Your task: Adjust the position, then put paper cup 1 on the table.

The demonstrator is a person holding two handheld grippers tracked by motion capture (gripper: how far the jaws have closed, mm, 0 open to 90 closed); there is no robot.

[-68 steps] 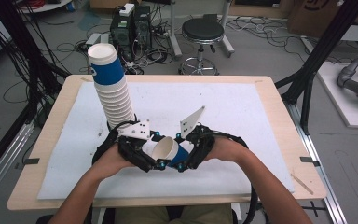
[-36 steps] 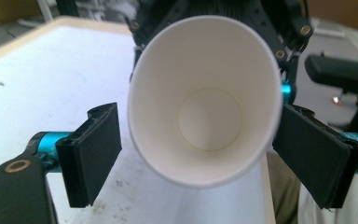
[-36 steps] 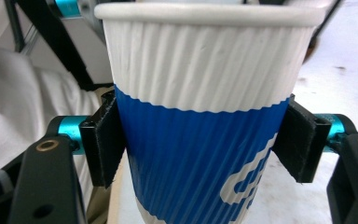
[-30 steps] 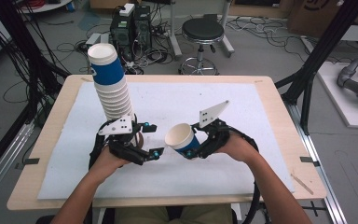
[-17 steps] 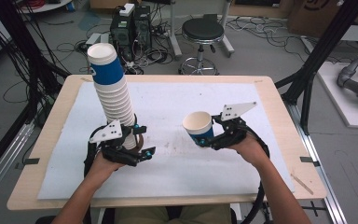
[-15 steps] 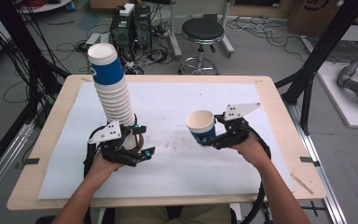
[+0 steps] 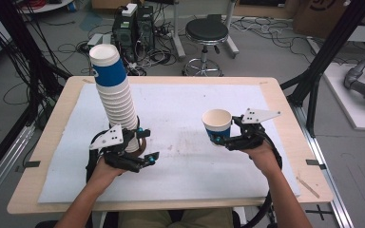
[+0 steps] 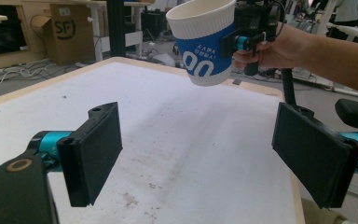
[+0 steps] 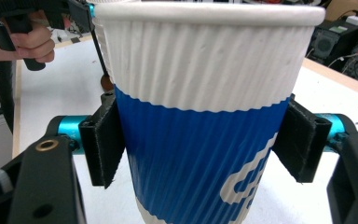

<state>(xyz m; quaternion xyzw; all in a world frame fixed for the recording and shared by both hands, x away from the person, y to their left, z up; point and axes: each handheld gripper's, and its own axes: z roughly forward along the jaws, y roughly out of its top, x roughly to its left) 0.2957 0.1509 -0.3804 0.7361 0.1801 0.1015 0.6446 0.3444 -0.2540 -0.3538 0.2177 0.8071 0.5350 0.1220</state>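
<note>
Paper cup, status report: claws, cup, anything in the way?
Right claw shut on paper cup, upright, held above the table. Left claw open, nothing between its jaws, beside cup stack. White mat below cup bare.

"SF" on cardboard box, "00" on paper cup

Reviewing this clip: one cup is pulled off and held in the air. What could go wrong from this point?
The right gripper clamps the blue-and-white ribbed paper cup by its sides, above the white table mat; a harder squeeze could crush it, a looser one drop it. The tall stack of matching paper cups leans beside the left gripper, whose jaws stand open; a nudge might topple it.
</note>
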